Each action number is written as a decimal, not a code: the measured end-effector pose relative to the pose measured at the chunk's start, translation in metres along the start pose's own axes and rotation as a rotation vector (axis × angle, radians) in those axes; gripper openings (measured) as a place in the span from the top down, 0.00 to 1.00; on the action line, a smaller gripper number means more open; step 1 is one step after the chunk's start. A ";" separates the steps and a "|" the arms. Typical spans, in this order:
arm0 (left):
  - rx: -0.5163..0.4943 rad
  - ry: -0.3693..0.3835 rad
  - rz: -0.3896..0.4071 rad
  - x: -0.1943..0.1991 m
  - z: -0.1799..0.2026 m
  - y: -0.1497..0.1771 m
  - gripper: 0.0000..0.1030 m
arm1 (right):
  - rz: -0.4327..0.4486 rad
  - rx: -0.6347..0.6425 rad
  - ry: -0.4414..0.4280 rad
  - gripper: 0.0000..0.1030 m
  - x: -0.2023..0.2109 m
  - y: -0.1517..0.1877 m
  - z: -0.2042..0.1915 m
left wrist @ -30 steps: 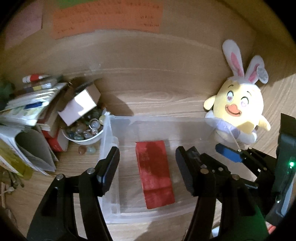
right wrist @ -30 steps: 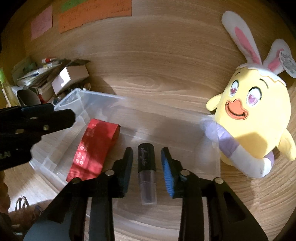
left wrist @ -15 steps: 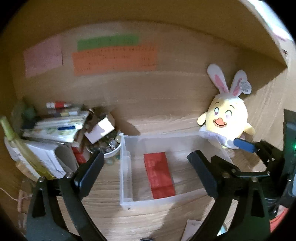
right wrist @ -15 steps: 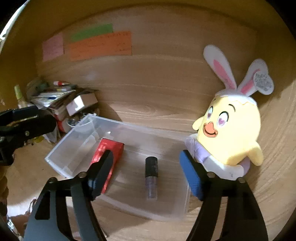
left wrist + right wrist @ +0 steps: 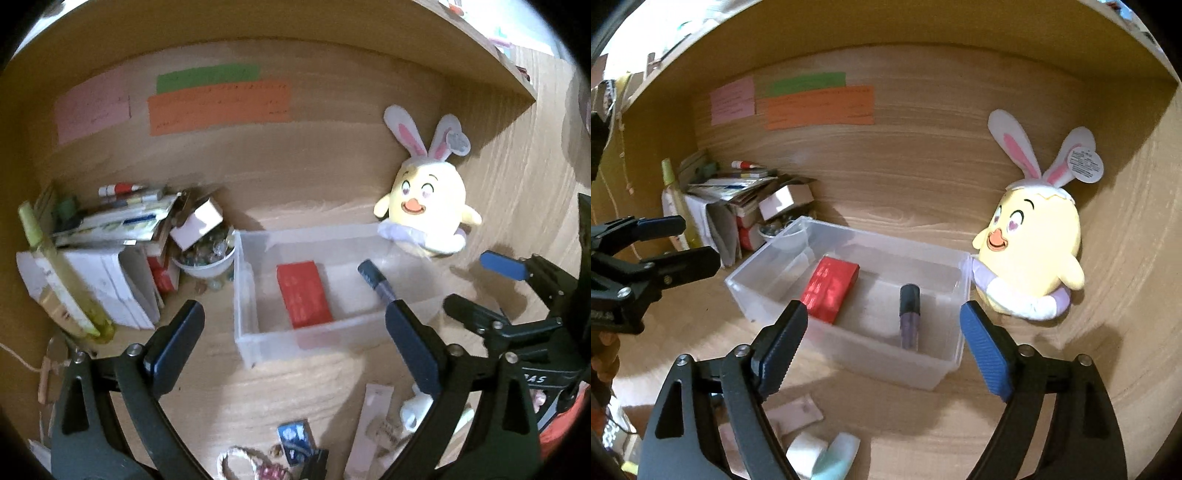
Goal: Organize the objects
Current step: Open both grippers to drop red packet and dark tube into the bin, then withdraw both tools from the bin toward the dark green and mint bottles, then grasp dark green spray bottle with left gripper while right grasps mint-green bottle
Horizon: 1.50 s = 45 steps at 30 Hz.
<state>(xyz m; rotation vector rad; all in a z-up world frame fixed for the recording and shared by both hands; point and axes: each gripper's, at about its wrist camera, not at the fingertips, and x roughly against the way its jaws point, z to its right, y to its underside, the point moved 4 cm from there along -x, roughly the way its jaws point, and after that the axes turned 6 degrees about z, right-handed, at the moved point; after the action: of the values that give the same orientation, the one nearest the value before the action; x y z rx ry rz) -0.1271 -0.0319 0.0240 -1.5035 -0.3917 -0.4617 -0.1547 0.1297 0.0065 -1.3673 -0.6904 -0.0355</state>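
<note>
A clear plastic bin [image 5: 243,280] [image 5: 846,343] stands on the wooden desk. Inside it lie a red box [image 5: 303,293] [image 5: 831,288] and a dark capped tube [image 5: 376,284] [image 5: 909,314], side by side and apart. My left gripper [image 5: 293,314] [image 5: 698,242] hovers in front of and above the bin, its jaws opening wide with nothing between them. My right gripper [image 5: 884,314] [image 5: 472,282] hangs before the bin's near right side, its jaws also opening and holding nothing.
A yellow bunny-eared plush [image 5: 428,210] [image 5: 1030,254] leans against the bin's far right corner. Left of the bin are a bowl of pebbles [image 5: 207,254] and a pile of books and papers [image 5: 110,240]. A paper packet [image 5: 369,424], a blue card [image 5: 295,439] and a white roll [image 5: 809,450] lie near me.
Both grippers spread their jaws and drew back and up from the bin. The right one let go of the dark tube, which now lies in the bin beside the red box.
</note>
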 end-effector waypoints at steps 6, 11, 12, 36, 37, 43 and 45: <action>0.022 -0.022 -0.045 0.006 -0.013 0.026 0.03 | -0.008 0.018 0.009 0.17 0.018 0.021 -0.007; 0.049 -0.041 -0.087 0.011 -0.025 0.051 0.03 | -0.041 0.021 -0.010 0.17 0.023 0.042 -0.015; 0.055 -0.050 -0.095 0.012 -0.027 0.056 0.03 | -0.050 0.017 -0.012 0.17 0.023 0.046 -0.015; 0.133 0.018 -0.140 0.040 -0.021 0.127 0.28 | -0.230 -0.122 -0.021 0.42 0.019 0.126 -0.009; 0.132 0.020 -0.147 0.041 -0.020 0.131 0.31 | -0.232 -0.124 -0.026 0.43 0.019 0.126 -0.009; 0.100 0.026 -0.174 0.040 -0.011 0.144 0.41 | -0.248 -0.110 -0.037 0.54 0.013 0.130 -0.020; 0.094 0.045 -0.182 0.039 -0.007 0.147 0.46 | -0.251 -0.103 -0.033 0.55 0.011 0.130 -0.022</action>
<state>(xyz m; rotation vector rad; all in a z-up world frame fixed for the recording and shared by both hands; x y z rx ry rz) -0.0179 -0.0394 -0.0817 -1.3699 -0.5106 -0.6118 -0.0829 0.1446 -0.1035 -1.3748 -0.8951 -0.2516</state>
